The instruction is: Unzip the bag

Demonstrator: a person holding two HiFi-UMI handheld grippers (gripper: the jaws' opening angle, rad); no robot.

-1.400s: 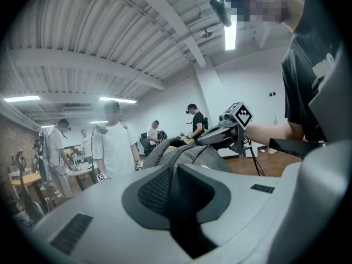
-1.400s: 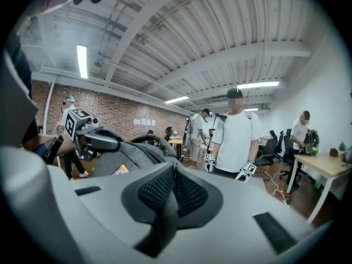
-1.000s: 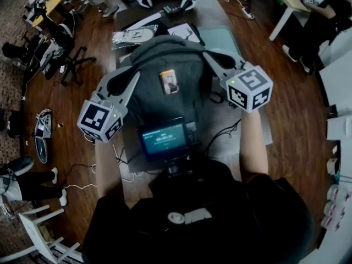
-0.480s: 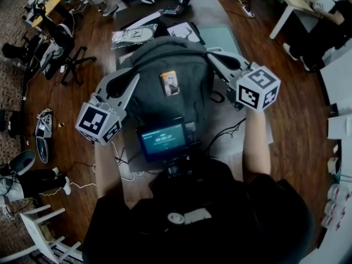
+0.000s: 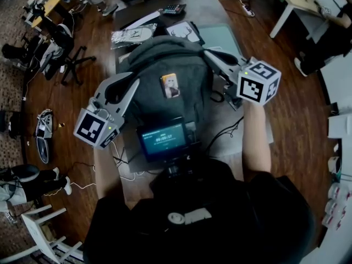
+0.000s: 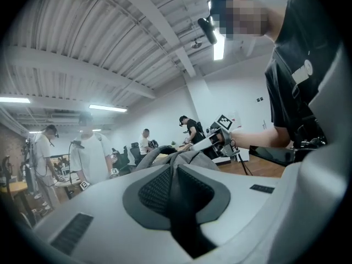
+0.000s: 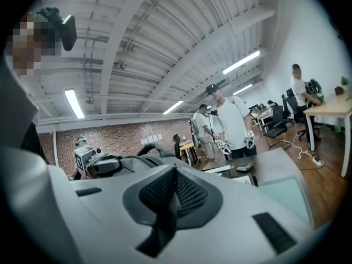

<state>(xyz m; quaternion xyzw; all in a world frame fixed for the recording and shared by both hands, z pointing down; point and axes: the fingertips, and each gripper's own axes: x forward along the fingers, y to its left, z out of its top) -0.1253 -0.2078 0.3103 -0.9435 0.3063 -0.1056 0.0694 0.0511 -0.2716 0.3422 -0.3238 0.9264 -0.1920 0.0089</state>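
Two hand-held grippers flank a grey fabric backpack (image 5: 184, 65), which sits mid-counter, toward the near edge of the grey counter (image 5: 212, 10). The left hand-held gripper (image 5: 135, 82) is at the bag's left shoulder. Its jaws are drawn in to a thin slit and appear to pinch a fold of the fabric. The right hand-held gripper (image 5: 208, 53) is at the upper right shoulder with its jaws pressed together. Whether a zip pull lies between them cannot be made out.

The zip looks undone as yet, so the risks lie in the pull to come. If the right jaws have only a shallow bite, they may slip off the tab once it drags round the curved top. If the left pinch is on loose cloth, the backpack could slide or tip toward the counter's right edge. Slack fabric could also jam the slider.
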